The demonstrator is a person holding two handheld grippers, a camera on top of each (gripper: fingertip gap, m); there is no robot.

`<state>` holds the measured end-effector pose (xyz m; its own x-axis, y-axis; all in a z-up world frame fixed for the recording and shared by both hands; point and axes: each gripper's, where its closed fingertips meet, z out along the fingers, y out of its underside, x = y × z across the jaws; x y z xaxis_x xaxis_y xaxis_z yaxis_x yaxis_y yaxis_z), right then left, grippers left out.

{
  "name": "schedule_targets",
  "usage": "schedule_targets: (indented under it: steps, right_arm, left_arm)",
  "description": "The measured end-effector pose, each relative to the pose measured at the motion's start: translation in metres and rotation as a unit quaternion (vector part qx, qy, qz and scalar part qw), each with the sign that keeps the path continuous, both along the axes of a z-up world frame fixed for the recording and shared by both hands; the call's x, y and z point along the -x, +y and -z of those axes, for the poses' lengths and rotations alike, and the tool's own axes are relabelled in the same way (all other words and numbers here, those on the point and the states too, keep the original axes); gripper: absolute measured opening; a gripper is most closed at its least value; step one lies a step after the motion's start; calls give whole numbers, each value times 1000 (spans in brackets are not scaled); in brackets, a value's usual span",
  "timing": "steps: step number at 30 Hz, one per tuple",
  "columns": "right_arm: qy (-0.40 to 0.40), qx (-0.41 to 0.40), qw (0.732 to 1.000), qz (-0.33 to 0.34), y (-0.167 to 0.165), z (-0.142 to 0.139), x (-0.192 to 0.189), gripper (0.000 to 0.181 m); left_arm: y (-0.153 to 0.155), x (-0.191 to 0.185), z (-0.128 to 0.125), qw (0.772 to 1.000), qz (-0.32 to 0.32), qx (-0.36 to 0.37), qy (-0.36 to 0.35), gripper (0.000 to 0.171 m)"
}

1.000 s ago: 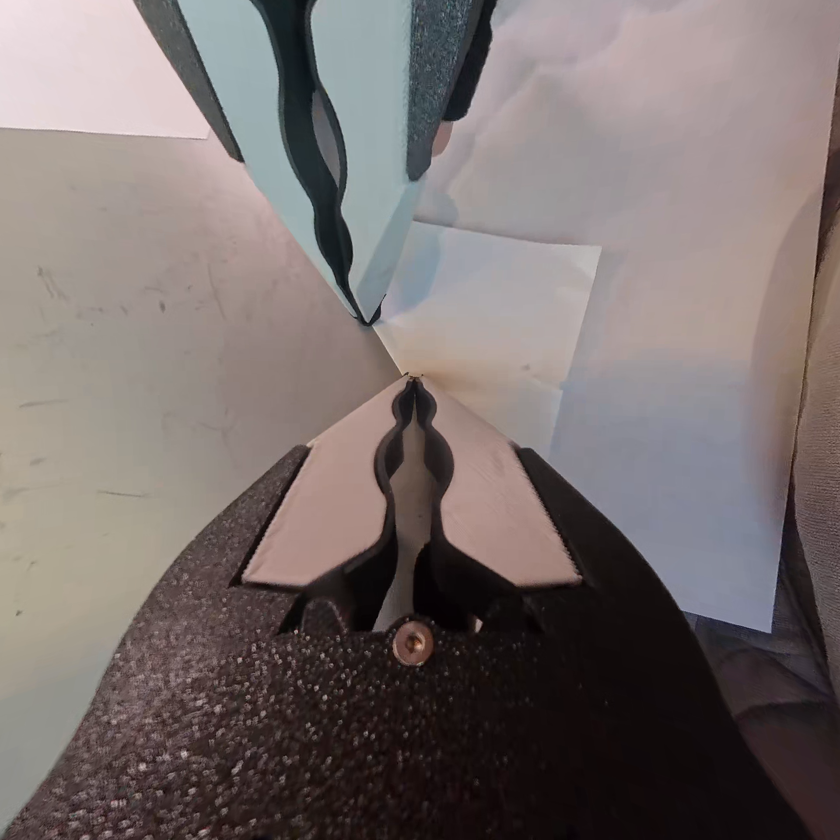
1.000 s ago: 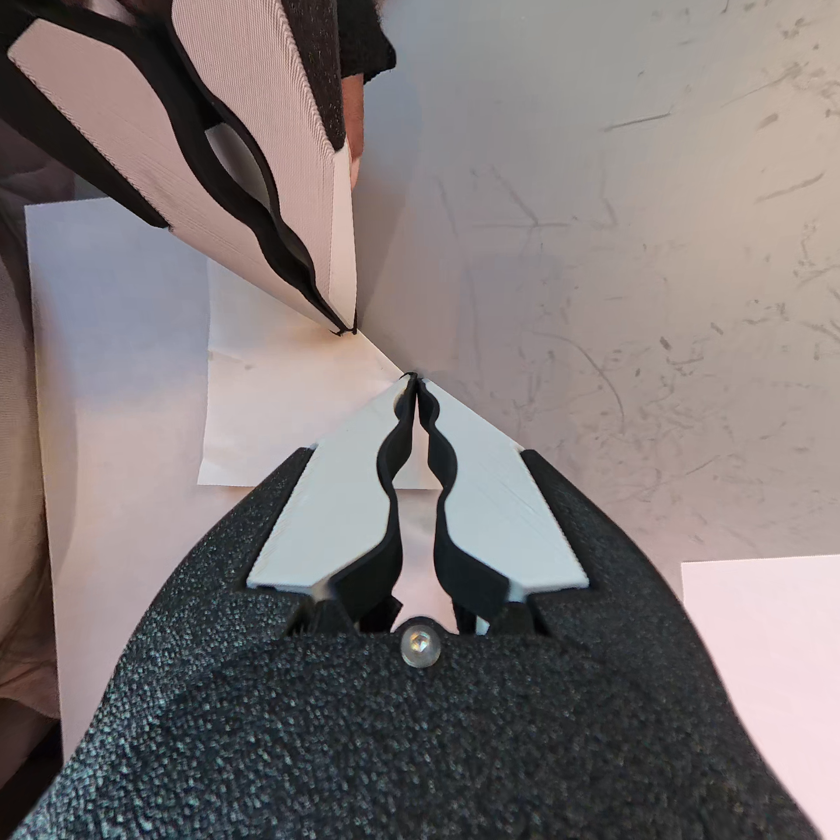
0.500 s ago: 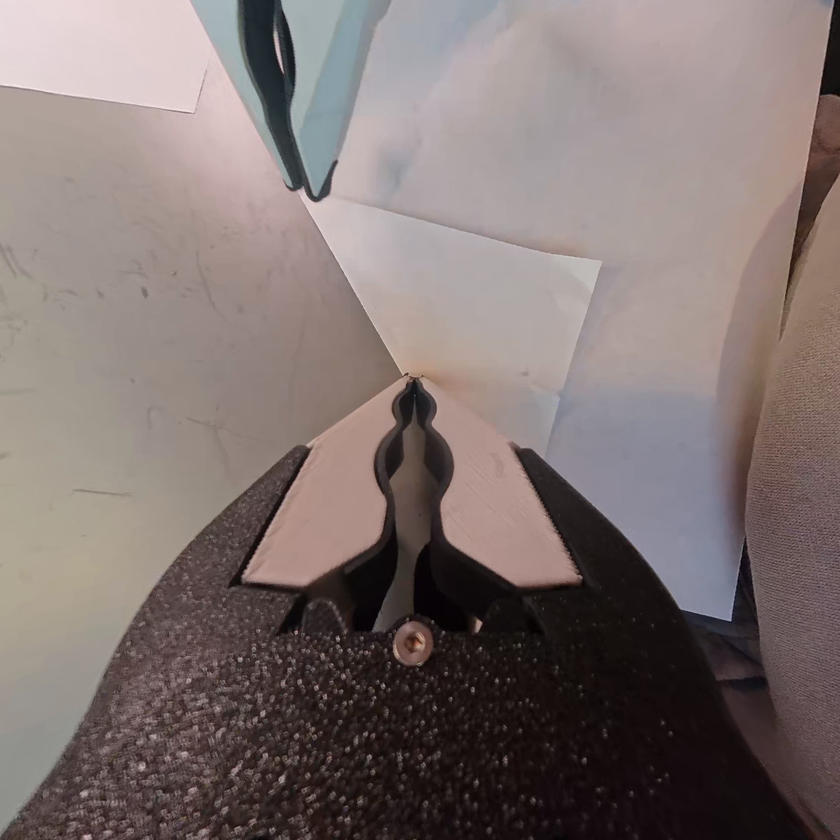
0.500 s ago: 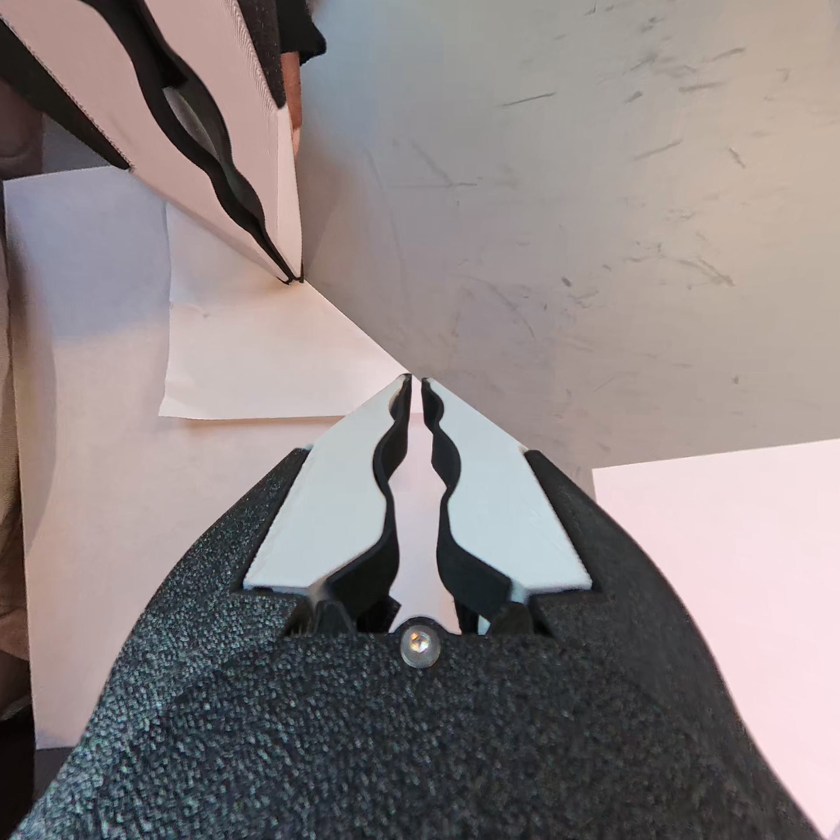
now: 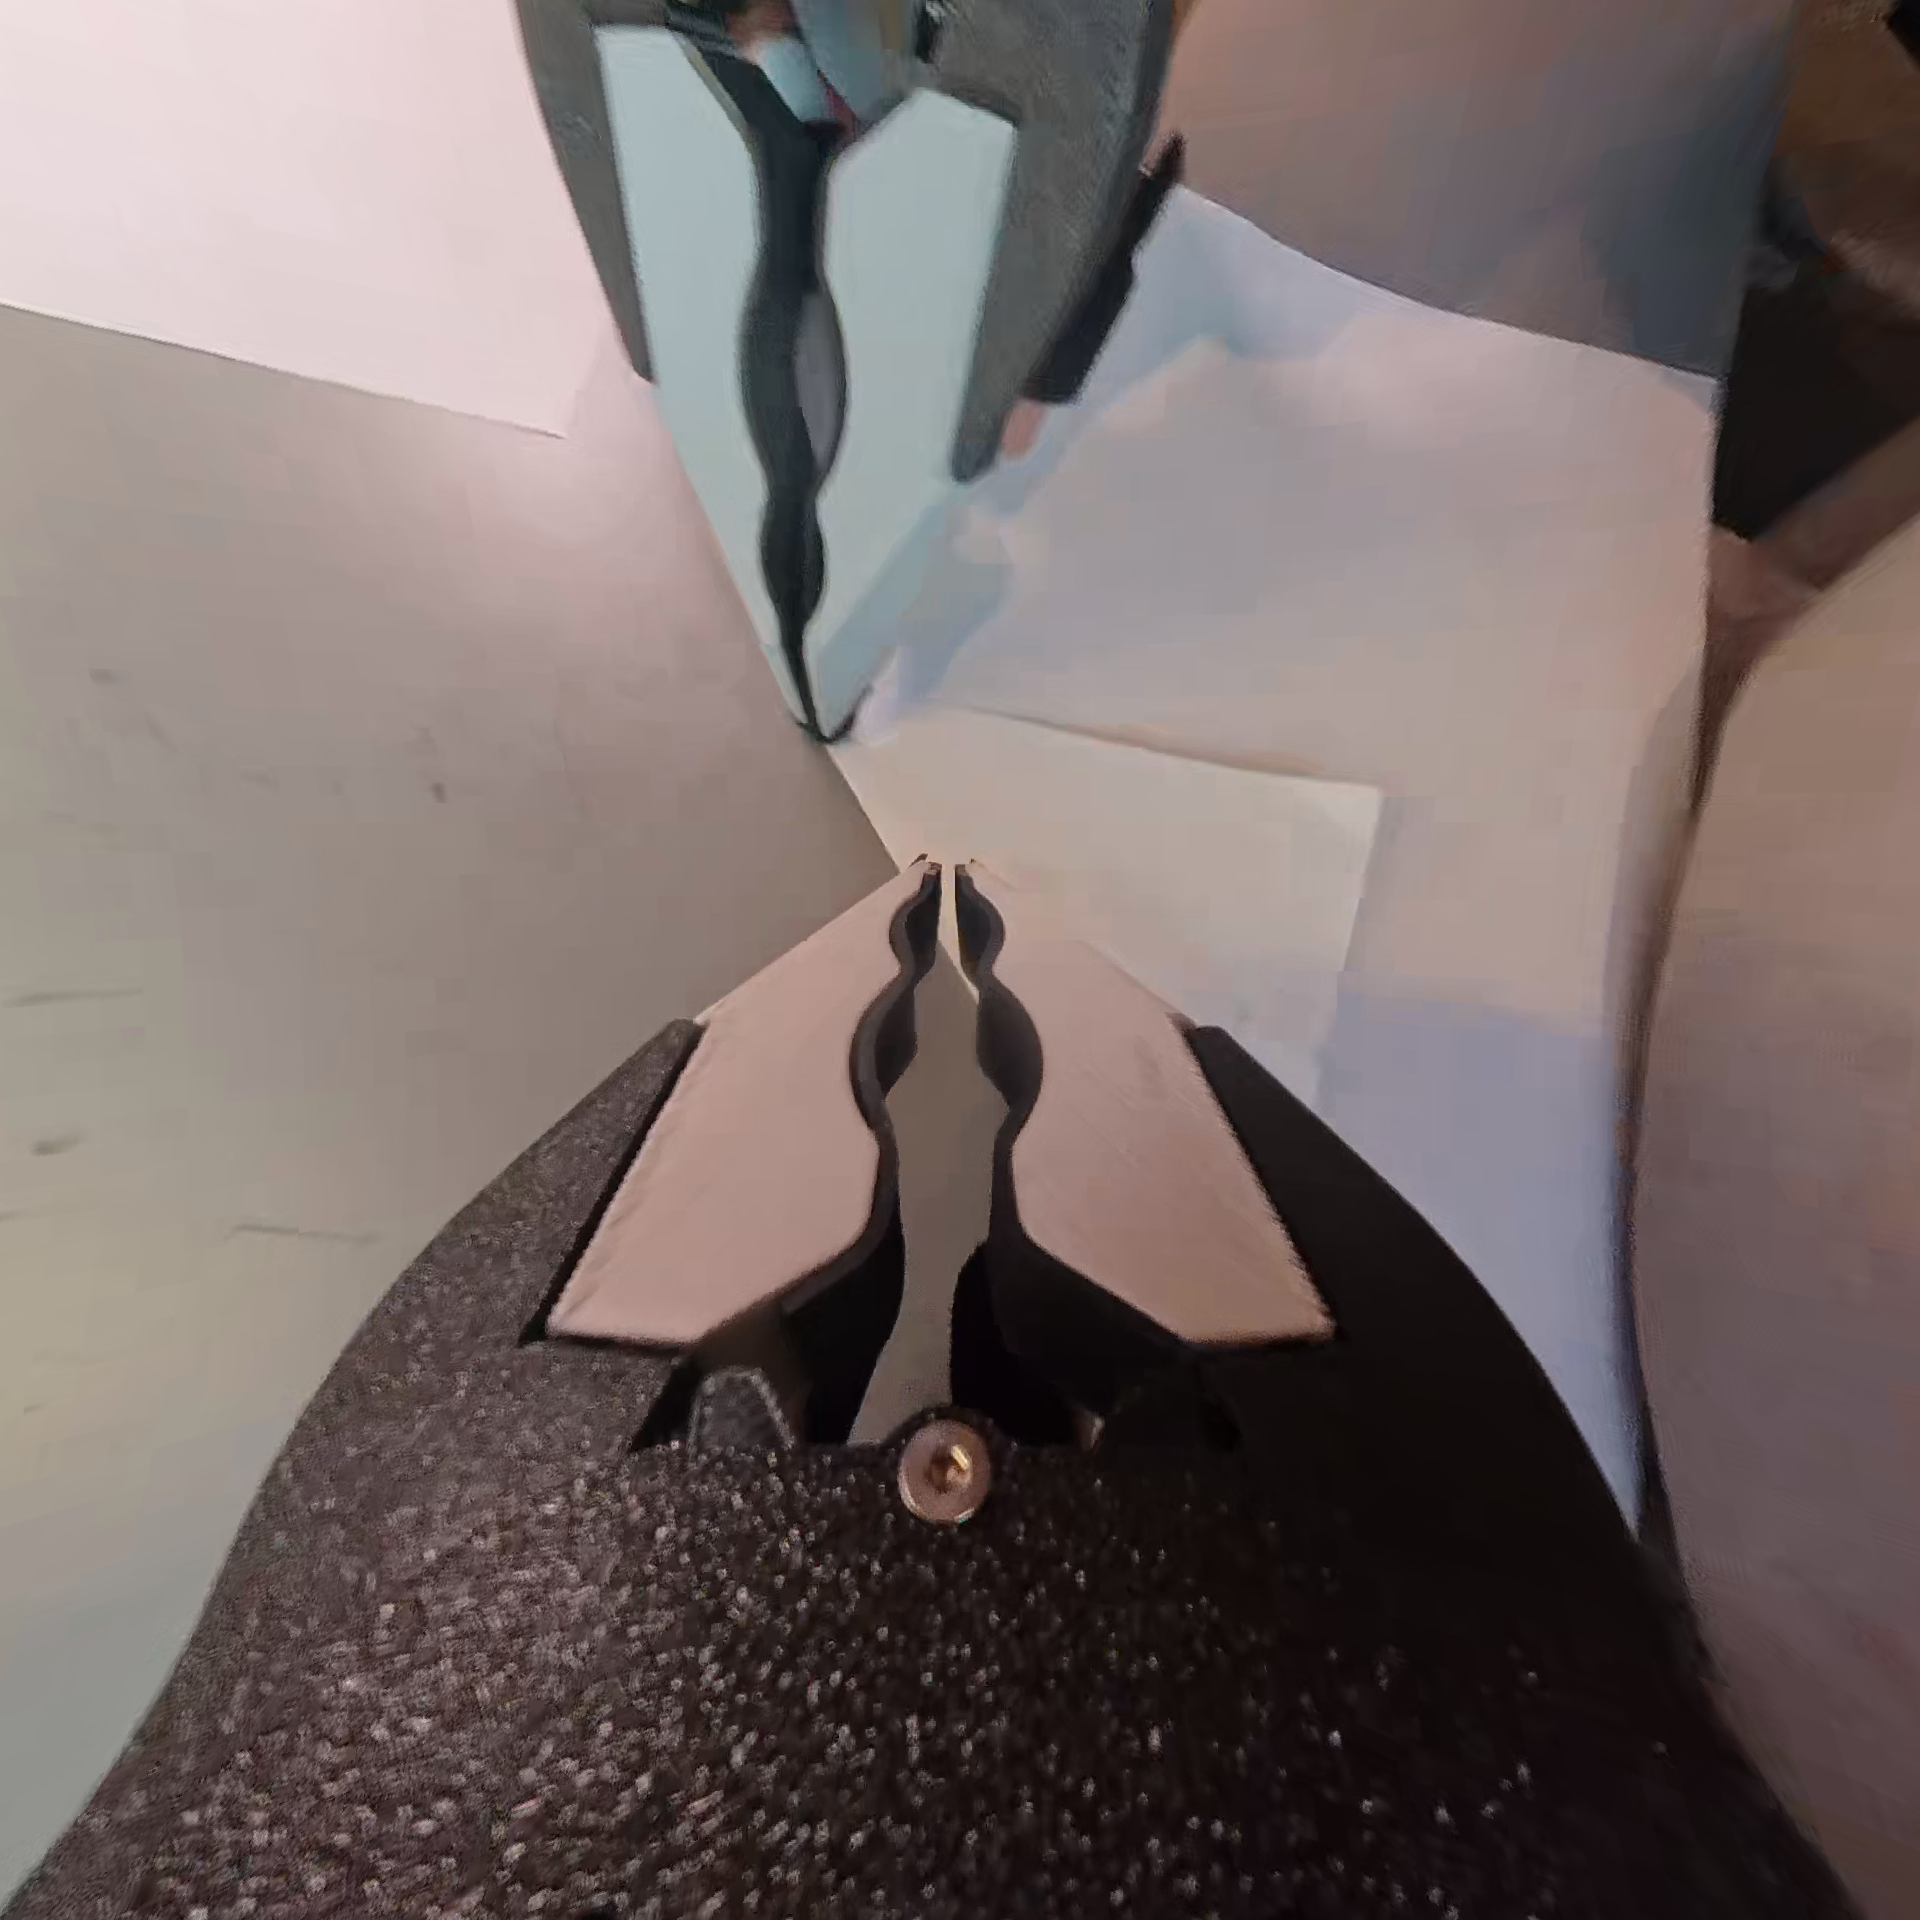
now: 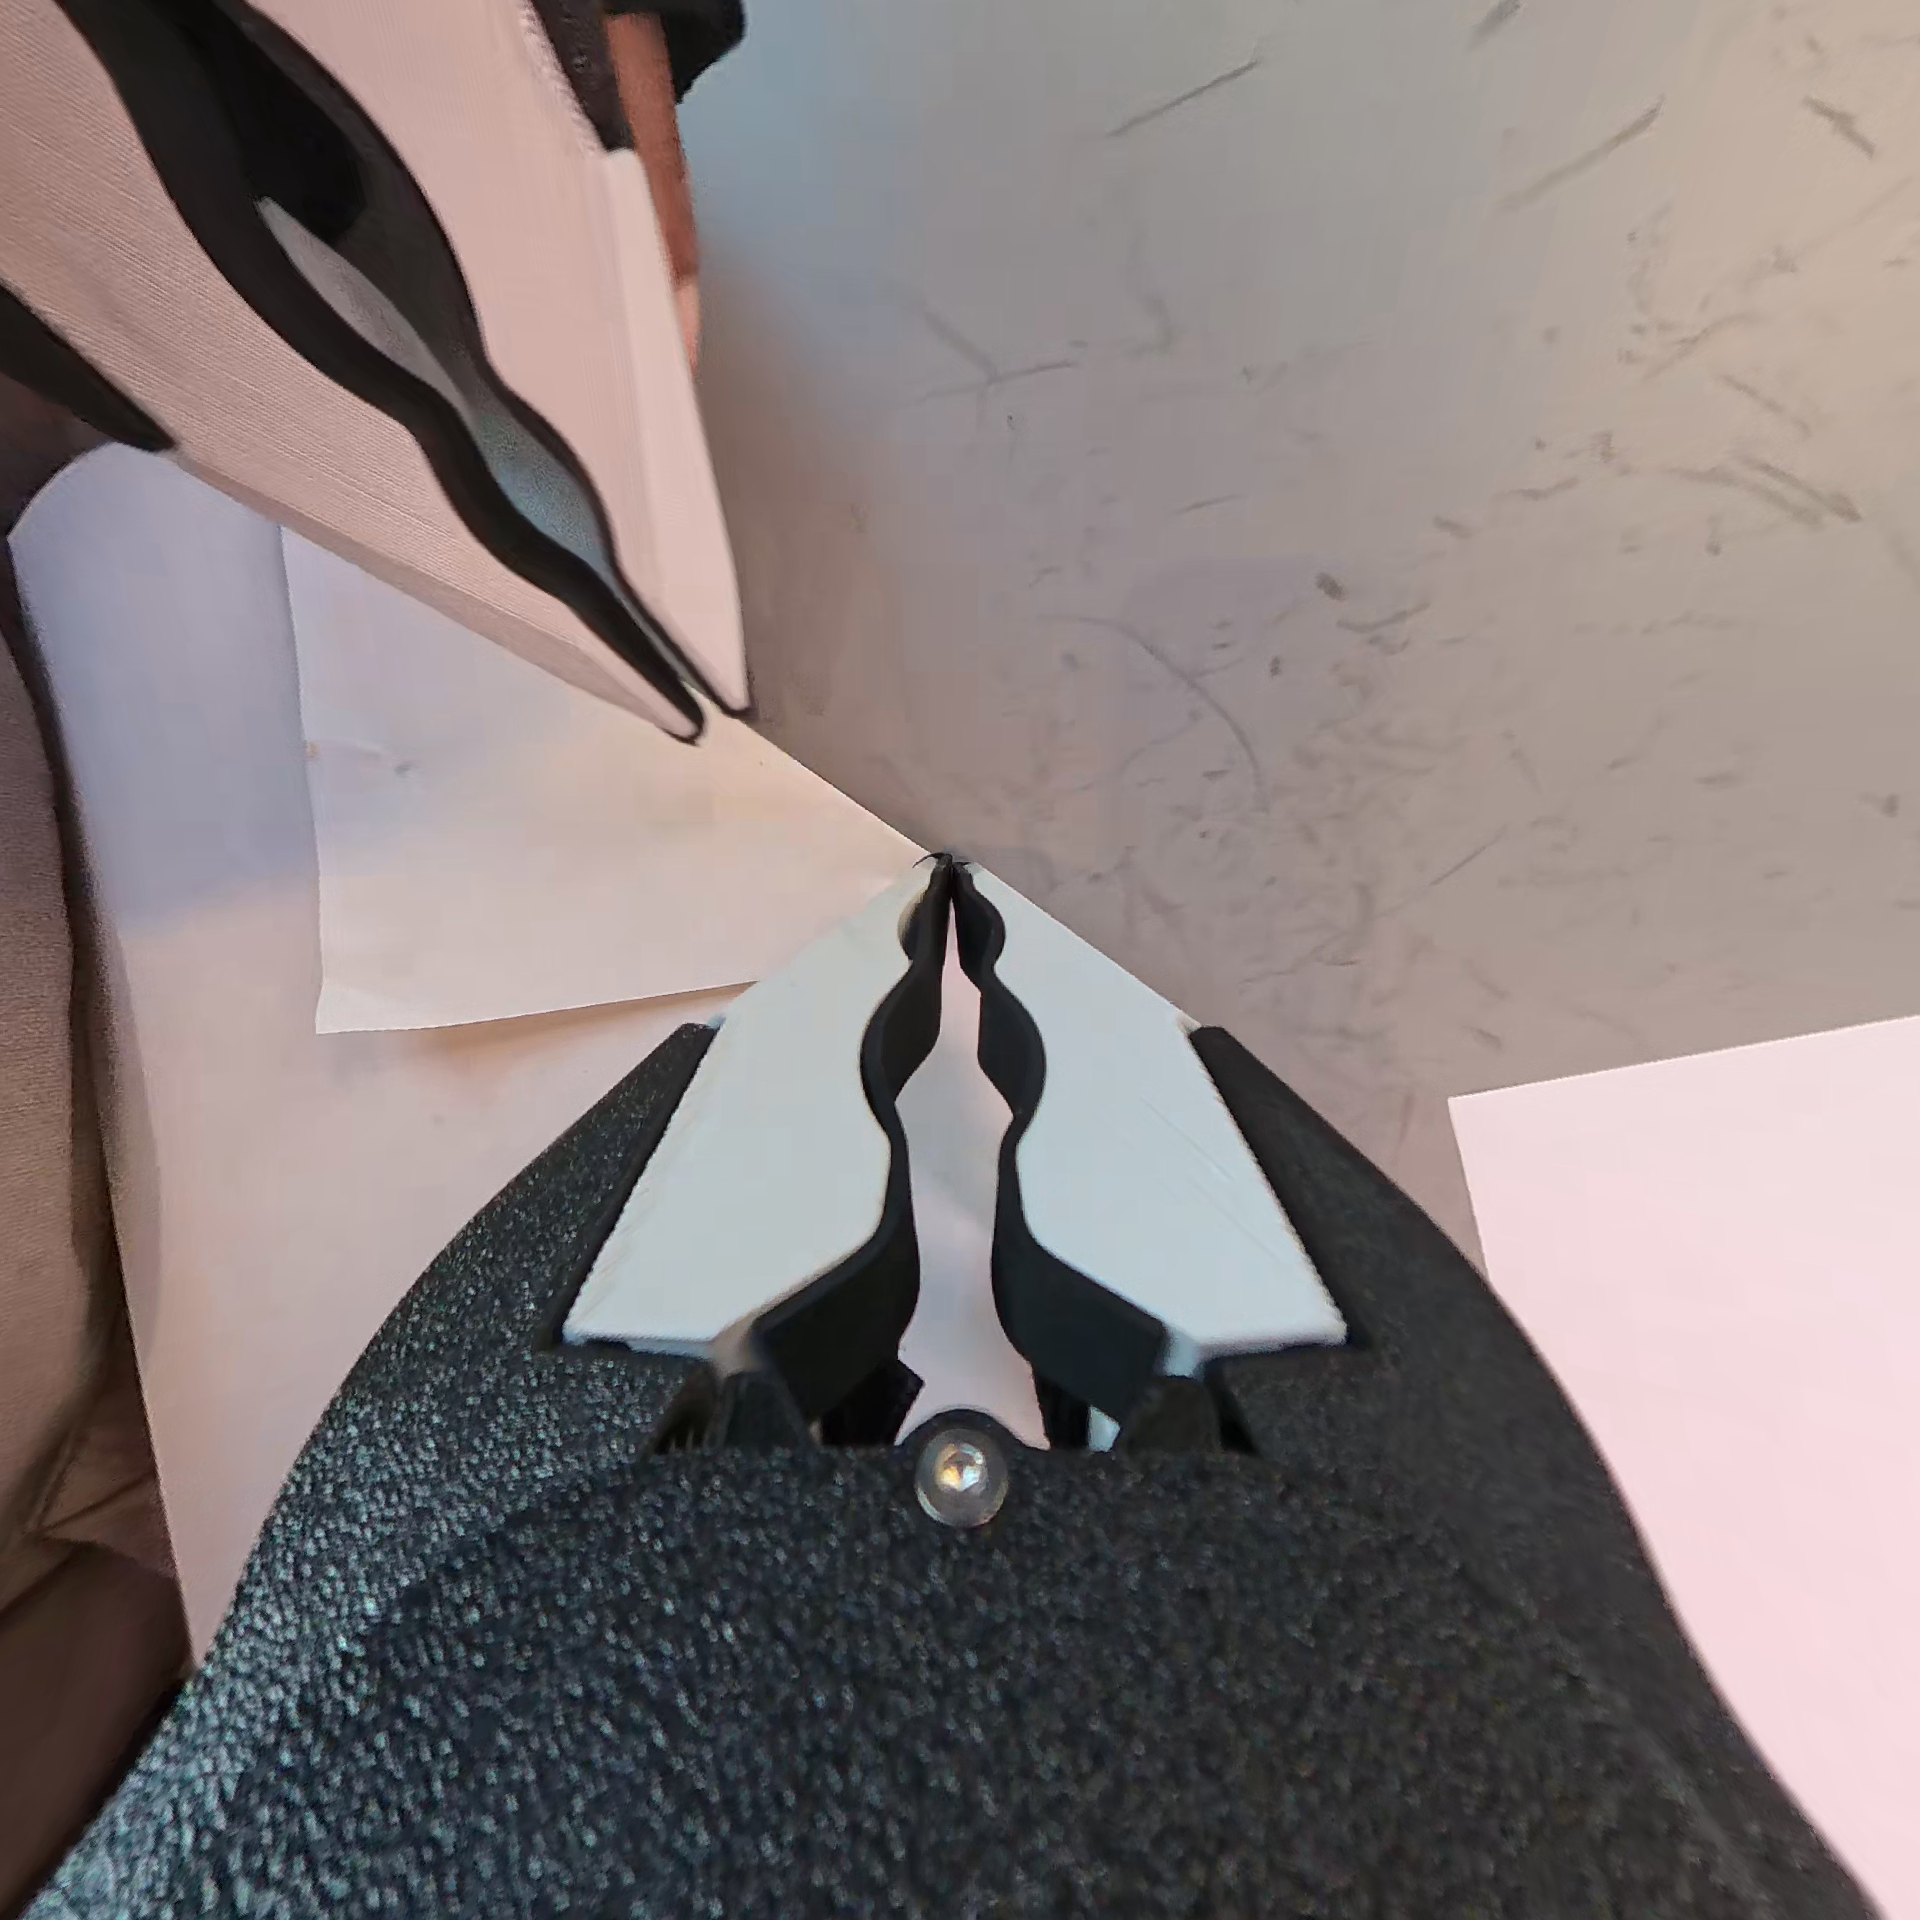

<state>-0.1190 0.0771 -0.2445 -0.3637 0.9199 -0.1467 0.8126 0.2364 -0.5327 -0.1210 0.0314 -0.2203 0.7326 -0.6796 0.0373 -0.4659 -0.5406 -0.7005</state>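
Left gripper [image 5: 940, 868] low over a white sheet [image 5: 1403, 582], tips a sliver apart and clamping nothing. Tips right at the slanted crease between a folded flap [image 5: 1164, 862] of that sheet and the grey, scratched surface [image 5: 364, 831]. From the right wrist view, the same left gripper [image 6: 715, 717] reaching in from the upper left, again with a narrow gap at the tips, just at the upper end of the crease.

Right gripper [image 6: 945, 864] with tips pressed together at the lower end of the same crease, on the border between the flap [image 6: 540, 883] and the bare surface [image 6: 1351, 520]. No telling about any paper pinched between them. In the left wrist view, that right gripper [image 5: 821, 727] pointing down from the top, closed to a point, touching the crease near the flap's far corner.

Flap lying flat on the larger sheet [image 6: 156, 779]. Both grippers near each other along its slanted edge, not touching.

Second white sheet [image 5: 260, 187] lying apart on the surface, beyond the right gripper, with the same second white sheet [image 6: 1714, 1351] at the right edge of the right wrist view. Beige cloth [image 5: 1818, 1195] along the first sheet's other side, partly blurred.
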Motion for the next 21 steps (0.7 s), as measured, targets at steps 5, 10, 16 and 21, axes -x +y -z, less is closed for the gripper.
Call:
schedule_targets:
  steps: [5, 10, 16, 21]
  right_arm:
    - [-2, 2, 1000, -3, 0, 0, 0, 0]
    - [-15, 14, 1000, -11, 3, 0, -2, 0]
    - [-32, 30, 999, -4, 18, 0, -6, 0]
    - [-8, -3, 1000, -7, 24, -1, -6, 0]
  left_arm:
    - [23, -6, 19, 997, 18, -37, 72, 0]
    - [22, -8, 24, 997, 11, -49, 65, 0]
    - [22, -7, 24, 996, 7, -54, 74, 0]
    - [23, -7, 24, 997, -2, -51, 65, 0]
